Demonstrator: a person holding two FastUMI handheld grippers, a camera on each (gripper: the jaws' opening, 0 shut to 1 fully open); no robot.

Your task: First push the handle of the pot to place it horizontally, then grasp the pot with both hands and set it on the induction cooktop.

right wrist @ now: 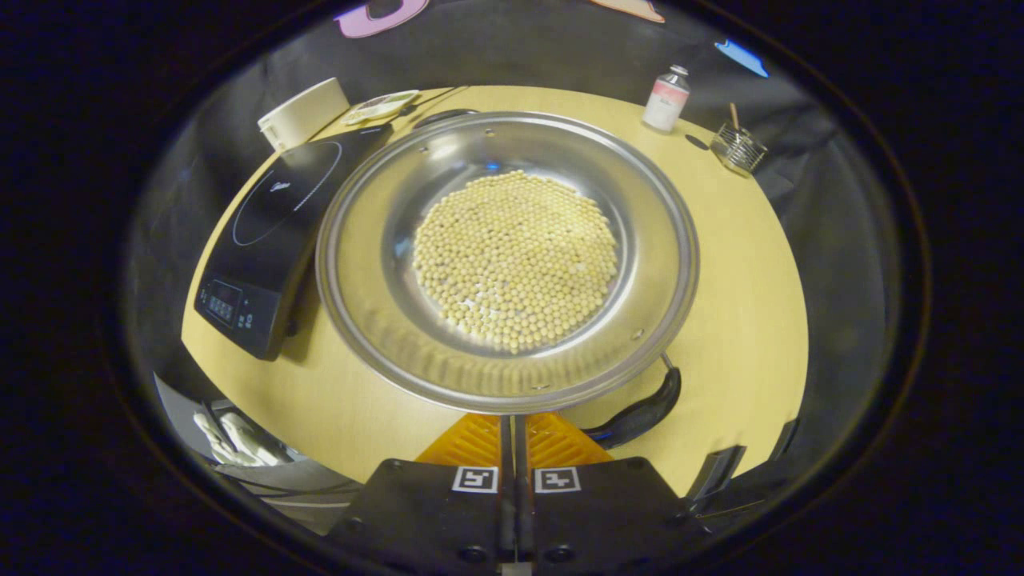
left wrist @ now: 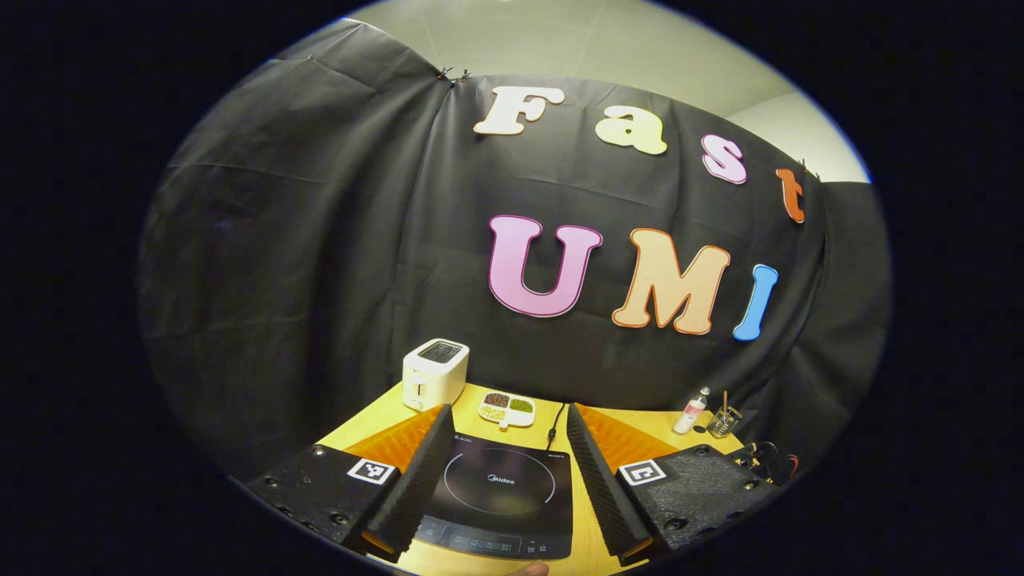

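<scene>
We read this as the first step, the push on the handle, not yet finished. In the right gripper view the wide, shallow stainless-steel pot (right wrist: 507,258) sits on the pale yellow wooden table (right wrist: 744,264), just right of the flat black glass induction cooktop (right wrist: 268,232), whose near right edge it seems to overlap or touch; we cannot tell which. Its polished bowl holds a round bed of small cream-coloured beans (right wrist: 516,260), matte against the mirror-like metal. The curved black plastic handle (right wrist: 644,412) juts from the near right of the rim at a slant, right beside the right gripper (right wrist: 513,436), whose fingers are pressed together with nothing between them, their tips just under the pot's near rim.

In the left gripper view the left gripper (left wrist: 506,472) hangs above the cooktop with its ribbed fingers spread wide, holding nothing.

Our judgement is that the next move calls for the closed right fingers to nudge the handle sideways until it lies level, gently, since the smooth steel could slide on the table and the loose beans could roll.

Farther off stand a white boxy toaster (left wrist: 434,373), a white divided dish of grains (left wrist: 507,409), a small white bottle (right wrist: 666,99) and a clear glass cup (right wrist: 737,147)
</scene>
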